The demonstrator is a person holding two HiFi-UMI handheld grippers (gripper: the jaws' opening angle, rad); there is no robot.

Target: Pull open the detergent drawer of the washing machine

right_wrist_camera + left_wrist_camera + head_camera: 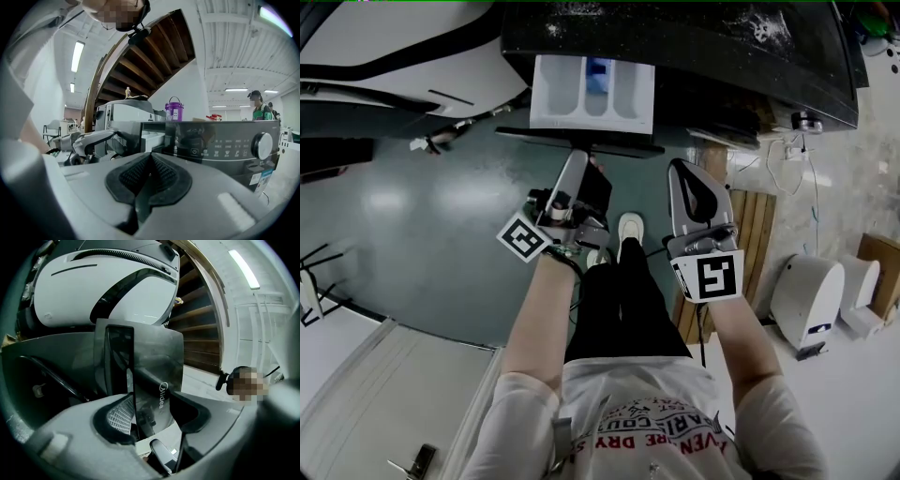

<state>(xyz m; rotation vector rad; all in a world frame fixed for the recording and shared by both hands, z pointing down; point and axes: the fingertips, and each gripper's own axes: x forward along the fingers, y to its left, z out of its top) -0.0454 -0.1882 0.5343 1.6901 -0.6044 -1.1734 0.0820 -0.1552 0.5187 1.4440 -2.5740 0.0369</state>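
The detergent drawer (592, 94) stands pulled out of the washing machine (722, 56), its white compartments open to the head view and its back end hidden under the dark top. Its glossy front panel (154, 366) shows there only as a thin dark edge. The left hand-held gripper (581, 159) is clamped on that panel, with a pad either side; how firmly the far pad presses is hard to make out. The right hand-held gripper (149, 176) hangs just beside it, jaws together on nothing, facing the machine's dial (262, 145).
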